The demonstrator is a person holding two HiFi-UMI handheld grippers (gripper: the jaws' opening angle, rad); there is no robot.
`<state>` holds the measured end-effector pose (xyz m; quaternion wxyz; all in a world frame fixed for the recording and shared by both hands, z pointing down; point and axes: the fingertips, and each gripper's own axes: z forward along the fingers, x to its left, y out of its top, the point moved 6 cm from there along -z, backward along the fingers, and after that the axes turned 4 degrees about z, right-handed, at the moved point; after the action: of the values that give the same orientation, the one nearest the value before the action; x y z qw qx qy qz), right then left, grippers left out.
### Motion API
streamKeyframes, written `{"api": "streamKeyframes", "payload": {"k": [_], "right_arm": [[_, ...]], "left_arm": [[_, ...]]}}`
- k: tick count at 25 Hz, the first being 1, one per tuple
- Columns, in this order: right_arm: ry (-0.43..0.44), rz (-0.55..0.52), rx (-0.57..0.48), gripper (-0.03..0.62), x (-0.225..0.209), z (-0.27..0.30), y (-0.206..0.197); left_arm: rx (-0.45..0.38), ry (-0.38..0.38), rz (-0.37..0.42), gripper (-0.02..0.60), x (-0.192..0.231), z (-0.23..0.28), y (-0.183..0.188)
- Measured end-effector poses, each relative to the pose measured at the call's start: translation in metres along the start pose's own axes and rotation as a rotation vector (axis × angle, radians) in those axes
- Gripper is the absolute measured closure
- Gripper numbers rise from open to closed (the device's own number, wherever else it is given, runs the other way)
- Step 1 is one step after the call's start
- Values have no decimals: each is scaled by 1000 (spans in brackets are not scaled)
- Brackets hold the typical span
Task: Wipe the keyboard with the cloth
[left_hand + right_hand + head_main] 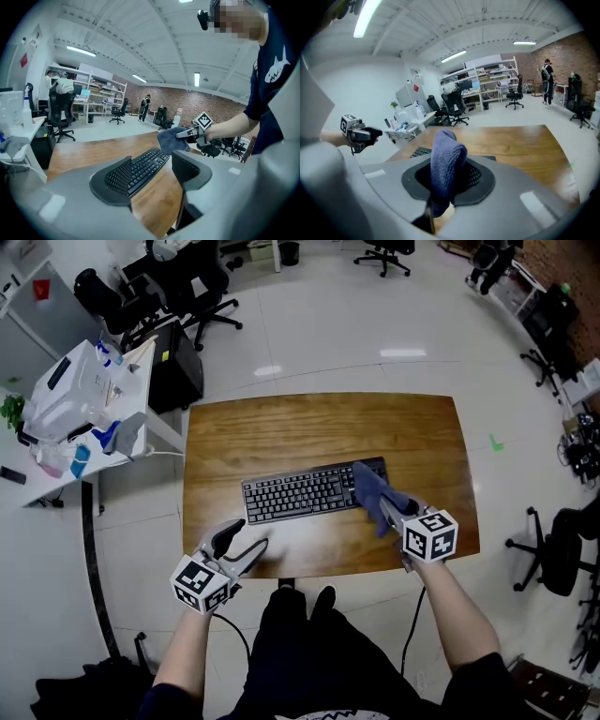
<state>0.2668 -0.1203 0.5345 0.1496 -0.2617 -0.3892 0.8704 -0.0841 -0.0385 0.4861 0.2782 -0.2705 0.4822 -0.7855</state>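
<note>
Centrally on the wooden desk (319, 423) a black keyboard (300, 494) is laid flat, with its long side running across the desk. A blue cloth (373, 487) is spread over the keyboard's right end, so that the last keys there are covered, and it trails off toward the desk's front right corner. That trailing end is gripped by the right tongs (390, 510), whose jaws are closed on the fabric. In the right gripper view the cloth (446, 164) is seen pinched between the two jaw pads and bunched up in front of them as a folded hump, with strips of the keyboard (421, 151) showing behind it. Whether the cloth is pressed onto the keys or only hangs against them cannot be told.

The left tongs (248, 534) are held above bare wood just in front of the keyboard's left half, apart from it. Their jaws are spread wide and nothing is held between them. In the left gripper view only the keyboard (140, 169) and the desk surface are seen through the gap, and the right tongs (182, 134) with the cloth (168, 141) are seen at the keyboard's far end. Several black office chairs (211, 292) are stood on the pale floor (328, 343) beyond the desk.
</note>
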Motion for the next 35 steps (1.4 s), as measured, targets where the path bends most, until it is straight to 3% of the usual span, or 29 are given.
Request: {"api": "streamKeyframes", "payload": {"k": [5, 10, 12, 19, 29, 35], "right_arm": [[98, -1, -106, 530, 40, -64, 8], [208, 161, -139, 531, 75, -106, -10], [232, 175, -146, 531, 92, -121, -22], [232, 111, -201, 531, 175, -174, -71], [194, 127, -261, 530, 325, -254, -160], [183, 138, -283, 530, 384, -307, -198]], "left_arm": [[-71, 42, 40, 321, -48, -32, 28], [-67, 32, 101, 321, -92, -65, 26], [-70, 25, 112, 321, -110, -78, 27], [-116, -30, 157, 321, -158, -135, 6], [-142, -123, 187, 321, -238, -283, -69], [-153, -150, 182, 321, -272, -339, -97]]}}
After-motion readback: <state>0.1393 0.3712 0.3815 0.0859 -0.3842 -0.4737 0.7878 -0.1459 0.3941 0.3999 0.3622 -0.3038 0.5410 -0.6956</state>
